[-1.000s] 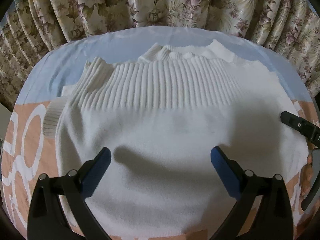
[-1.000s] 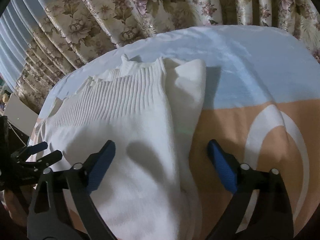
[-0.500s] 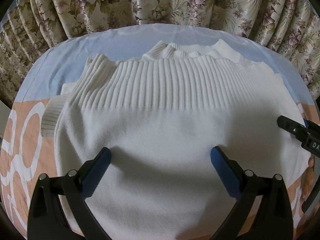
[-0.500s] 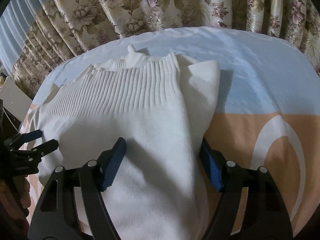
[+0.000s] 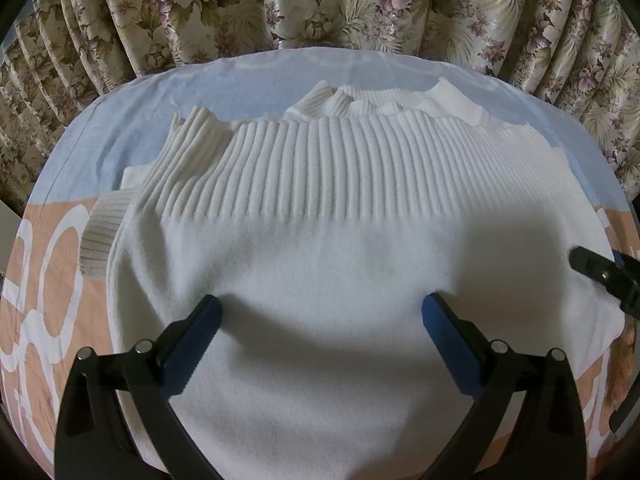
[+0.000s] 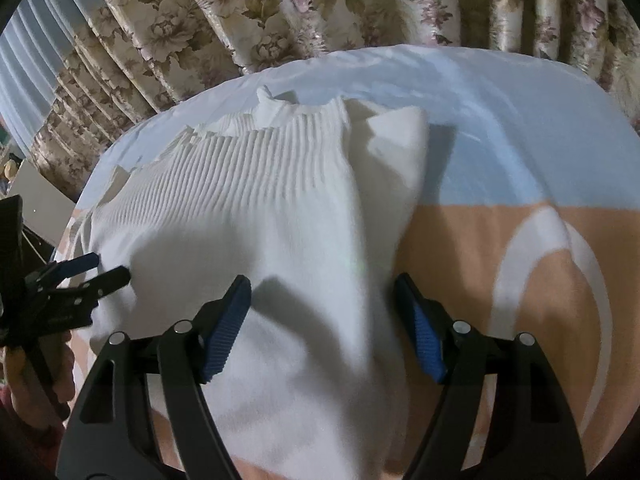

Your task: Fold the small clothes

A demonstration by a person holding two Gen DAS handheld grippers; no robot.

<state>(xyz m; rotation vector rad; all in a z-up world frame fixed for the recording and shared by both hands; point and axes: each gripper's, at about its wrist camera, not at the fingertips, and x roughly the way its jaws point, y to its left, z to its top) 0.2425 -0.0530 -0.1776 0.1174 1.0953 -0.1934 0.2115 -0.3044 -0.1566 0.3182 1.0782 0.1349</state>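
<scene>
**White sweater spread on the printed sheet, both sets of fingers wide**

Floral curtains (image 5: 320,0) in beige and mauve hang behind a bed covered by a sheet (image 5: 132,92) that is pale blue at the far end and peach with white loops nearer the camera. From the left wrist view, a white knitted sweater (image 5: 340,272) lies flat across the sheet, its ribbed band running side to side in the middle and a ribbed cuff poking out on the left. The left gripper (image 5: 320,316) hovers low over the smooth part of the knit, its blue-padded fingers (image 5: 196,332) spread wide with no cloth pinched between them. One black tip of the right gripper (image 5: 596,276) enters at the right edge.

From the right wrist view, the sweater (image 6: 260,220) fills the left and middle, its folded right edge lying on the peach part of the sheet (image 6: 520,128). The right gripper (image 6: 324,300) straddles that edge, fingers (image 6: 228,320) partly open; a ridge of knit sits between them, but whether the pads press it cannot be told. The left gripper (image 6: 104,268) shows at the far left, held by a hand (image 6: 28,376).
</scene>
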